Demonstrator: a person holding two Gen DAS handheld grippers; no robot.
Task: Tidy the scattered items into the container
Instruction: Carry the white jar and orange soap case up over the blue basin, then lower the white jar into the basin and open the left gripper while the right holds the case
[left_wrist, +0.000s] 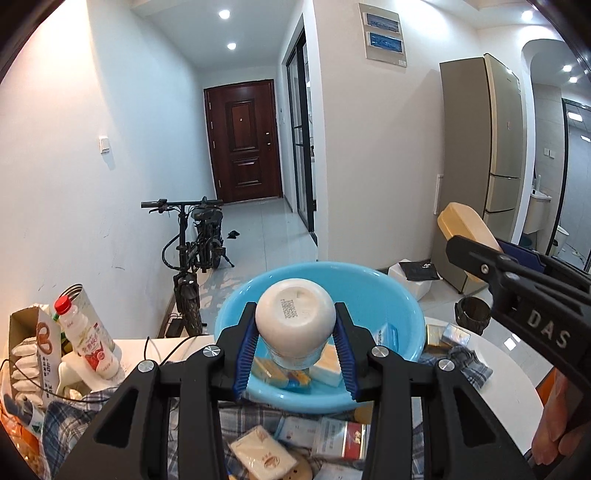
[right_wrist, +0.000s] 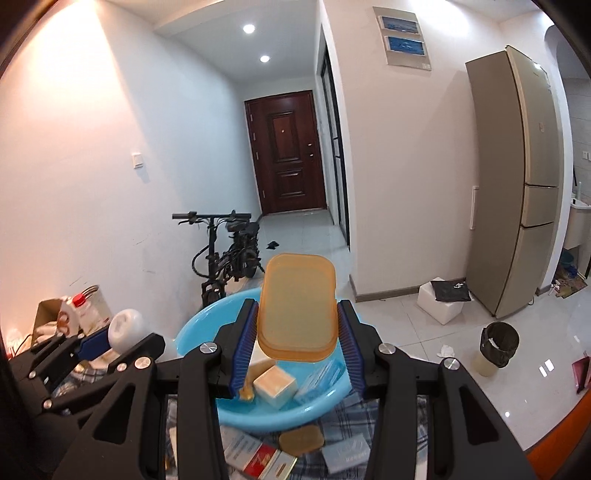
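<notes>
Blue-padded jaws of the left gripper (left_wrist: 295, 332) are clamped part-way open on a white ceramic cup (left_wrist: 295, 321), its base toward the camera, held above the light-blue basin (left_wrist: 402, 306); the right gripper (right_wrist: 297, 332) likewise pinches a translucent orange plastic box (right_wrist: 297, 306) over the same basin. Basin holds small packets and a pale cube-shaped pack (right_wrist: 275, 386); more packets lie on the plaid cloth (right_wrist: 347, 417) in front.
</notes>
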